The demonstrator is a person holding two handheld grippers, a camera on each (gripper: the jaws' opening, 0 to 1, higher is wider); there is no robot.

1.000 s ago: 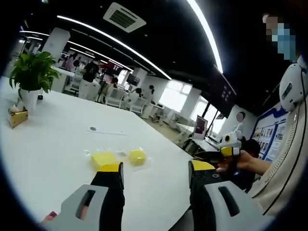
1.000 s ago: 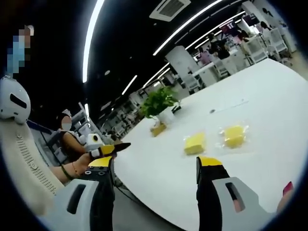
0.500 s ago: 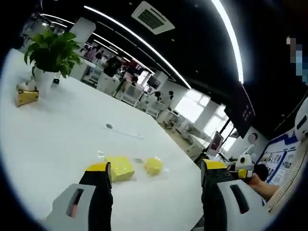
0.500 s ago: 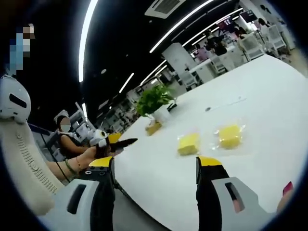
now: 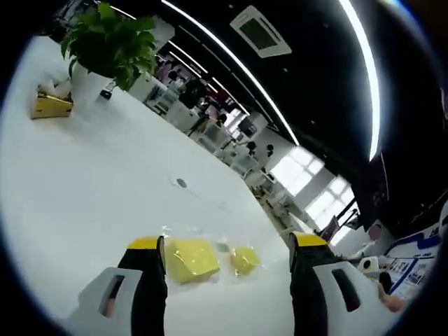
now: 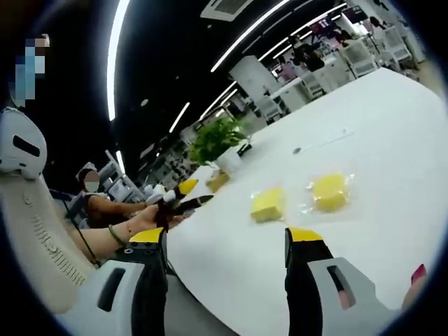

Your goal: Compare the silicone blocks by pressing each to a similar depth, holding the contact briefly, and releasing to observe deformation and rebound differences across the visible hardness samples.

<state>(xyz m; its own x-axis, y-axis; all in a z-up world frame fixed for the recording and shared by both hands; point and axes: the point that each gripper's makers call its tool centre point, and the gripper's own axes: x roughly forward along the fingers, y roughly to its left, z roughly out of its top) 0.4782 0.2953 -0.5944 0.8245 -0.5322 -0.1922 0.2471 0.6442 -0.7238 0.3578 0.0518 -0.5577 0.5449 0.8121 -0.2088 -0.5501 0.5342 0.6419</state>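
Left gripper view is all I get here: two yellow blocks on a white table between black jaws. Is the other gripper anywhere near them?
Observer: No. In the right gripper view the right gripper hangs open at the table's near edge, short of the square block and the round block.
Operator: Is anyone else around on that side?
Observer: Yes. A seated person's hand comes in from the left with the left gripper, yellow and black at its tips.
Operator: Anything else on the table?
Observer: A thin white stick lies beyond the blocks, apart from both.
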